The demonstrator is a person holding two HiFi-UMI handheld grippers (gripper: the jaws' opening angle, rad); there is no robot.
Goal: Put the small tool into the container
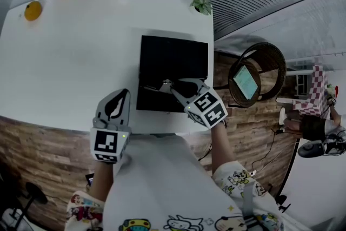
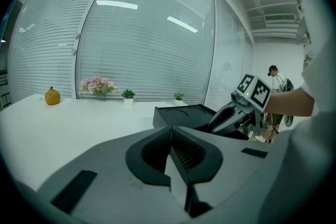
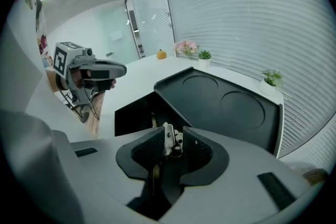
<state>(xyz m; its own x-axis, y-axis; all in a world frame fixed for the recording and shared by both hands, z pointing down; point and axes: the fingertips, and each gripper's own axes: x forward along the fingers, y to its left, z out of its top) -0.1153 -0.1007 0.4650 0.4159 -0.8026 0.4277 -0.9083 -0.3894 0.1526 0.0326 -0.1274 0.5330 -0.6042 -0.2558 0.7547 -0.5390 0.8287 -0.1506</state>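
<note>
- The small pale metal piece (image 3: 169, 139) is clamped between the jaws of the right tool (image 3: 170, 148).
- It is held at the 6 o'clock half of the open black rectangular case (image 1: 173, 57).
- The left tool (image 2: 170, 152) is seen with jaws pressed together, nothing between them, over the white surface (image 1: 70, 62) at 8 o'clock of the case.

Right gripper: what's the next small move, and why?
Probably lower the right gripper a little toward the container. It is shut on the small tool, and its jaws point at the container's open half, whose lid is folded back. Getting closer before release should make the drop surer.
</note>
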